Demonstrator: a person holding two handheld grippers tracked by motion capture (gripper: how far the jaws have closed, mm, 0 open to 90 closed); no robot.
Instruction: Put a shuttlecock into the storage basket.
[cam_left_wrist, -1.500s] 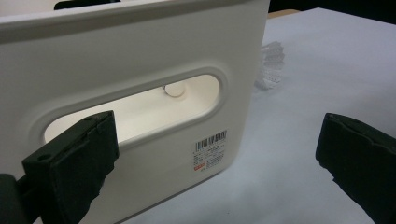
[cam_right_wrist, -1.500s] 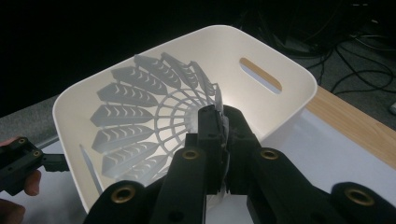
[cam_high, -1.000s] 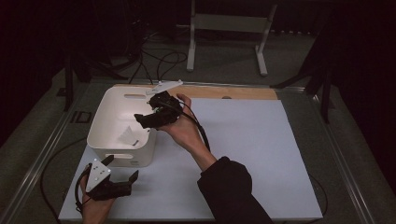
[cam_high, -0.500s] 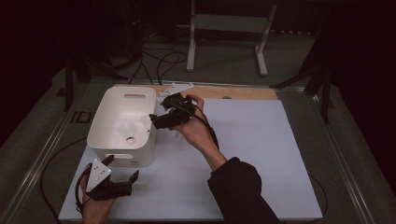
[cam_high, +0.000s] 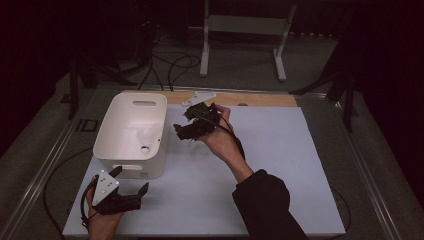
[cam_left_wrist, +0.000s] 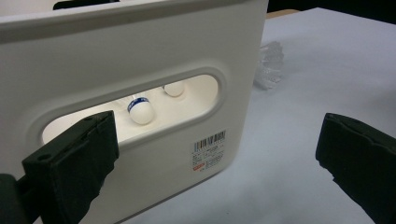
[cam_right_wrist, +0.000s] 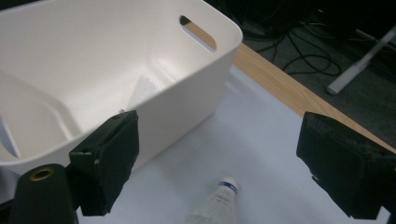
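A white bin (cam_high: 131, 135) with a slotted handle at each end stands at the left of the white surface (cam_high: 280, 165), and it is the main thing in the way: its right wall rises between the right claw (cam_high: 186, 131) and what already lies inside. The right claw hovers just right of the bin's rim, its jaws spread wide and having just been opening, with nothing between the pads. Below that claw, on the surface just beside the bin's wall, lies one shuttlecock (cam_right_wrist: 215, 203) with a white cork tip ringed in blue, apart from both jaws. Through the near handle slot the left gripper view shows two more shuttlecock tips (cam_left_wrist: 140, 111) resting on the bin's floor, so three shuttlecocks can be counted in all, two in and one out. The left claw (cam_high: 131, 181) hangs low at the bin's near end, jaws spread and empty, the grey three-cornered plate on its top. A barcode sticker (cam_left_wrist: 209, 149) sits on the bin's near wall under the slot; its print is too small to read. Beyond the surface a strip of bare wood (cam_high: 260, 99) edges the far side, and farther back black cables (cam_high: 170, 62) and a white metal stand (cam_high: 245, 35) are on the floor
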